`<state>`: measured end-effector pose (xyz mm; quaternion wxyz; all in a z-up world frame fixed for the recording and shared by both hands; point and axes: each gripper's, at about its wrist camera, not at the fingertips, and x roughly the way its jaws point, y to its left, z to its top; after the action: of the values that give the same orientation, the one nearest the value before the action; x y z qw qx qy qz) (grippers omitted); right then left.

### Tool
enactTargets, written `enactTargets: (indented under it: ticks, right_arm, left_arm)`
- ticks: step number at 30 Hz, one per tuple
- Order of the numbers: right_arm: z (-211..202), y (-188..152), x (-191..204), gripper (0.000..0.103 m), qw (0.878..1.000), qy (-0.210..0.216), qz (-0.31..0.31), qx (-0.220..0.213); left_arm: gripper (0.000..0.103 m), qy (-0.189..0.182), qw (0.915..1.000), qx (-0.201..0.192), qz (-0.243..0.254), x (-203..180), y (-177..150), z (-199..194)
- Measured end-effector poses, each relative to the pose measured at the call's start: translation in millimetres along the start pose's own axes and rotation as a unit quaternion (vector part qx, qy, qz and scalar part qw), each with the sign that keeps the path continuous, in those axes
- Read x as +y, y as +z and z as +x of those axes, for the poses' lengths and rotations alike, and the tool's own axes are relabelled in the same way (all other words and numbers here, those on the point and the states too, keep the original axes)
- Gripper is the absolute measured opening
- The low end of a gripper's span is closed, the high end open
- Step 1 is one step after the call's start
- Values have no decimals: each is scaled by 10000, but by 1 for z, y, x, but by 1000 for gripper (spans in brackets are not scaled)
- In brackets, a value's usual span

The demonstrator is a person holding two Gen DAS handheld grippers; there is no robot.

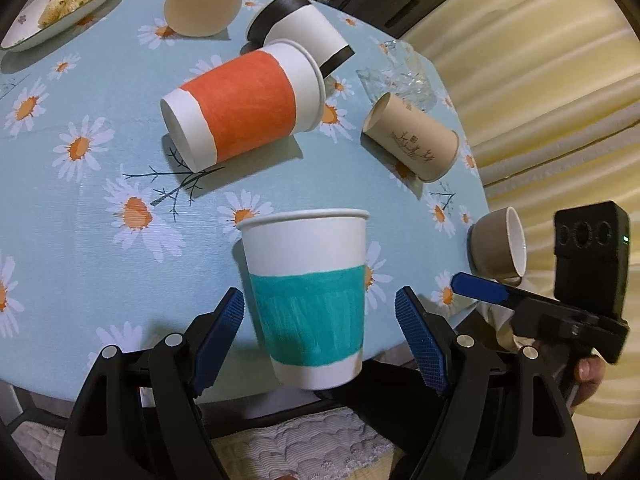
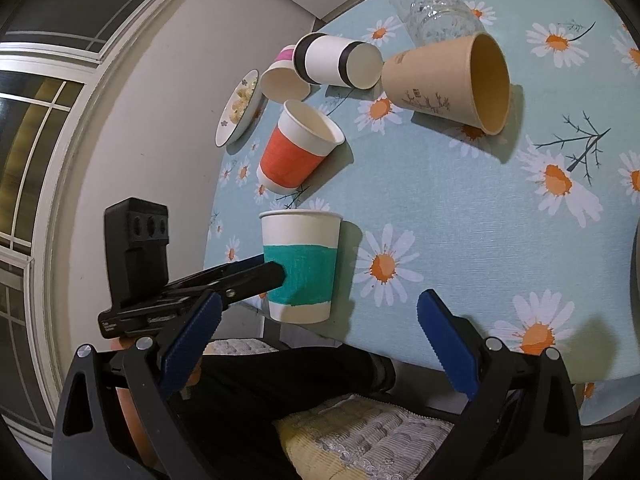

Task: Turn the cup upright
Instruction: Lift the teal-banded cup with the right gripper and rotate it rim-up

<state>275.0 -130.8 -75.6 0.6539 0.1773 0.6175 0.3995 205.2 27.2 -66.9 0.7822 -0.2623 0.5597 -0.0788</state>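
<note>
pale blue daisy tablecloth (image 1: 80, 208), cream curtain (image 1: 540, 80), grey wall (image 2: 160, 92)

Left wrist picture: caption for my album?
Open left gripper around upright teal-banded white paper cup; orange-banded cup lies tipped behind.

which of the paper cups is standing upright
Only the teal-banded cup, at the table's near edge between the left tool's open fingers. The orange, black-banded and brown cups lie on their sides.
</note>
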Motion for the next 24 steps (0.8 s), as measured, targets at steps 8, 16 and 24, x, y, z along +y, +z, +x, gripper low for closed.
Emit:
enactTargets:
  ticks: [8,16,24]
  right_arm:
    - [21,11,11,98,9999,7,-97,110]
    - [60,21,28,95,9980,-301,-373,422]
    - [92,27,36,81,9935,-684,-541,733]
  left_arm:
    - [76,-309,9993,-181,41,7,-21,-24]
    - [76,-583,9973,-413,-175,31,-54,-51]
    - [76,-698,9953,-594,-307,51,-75,-65]
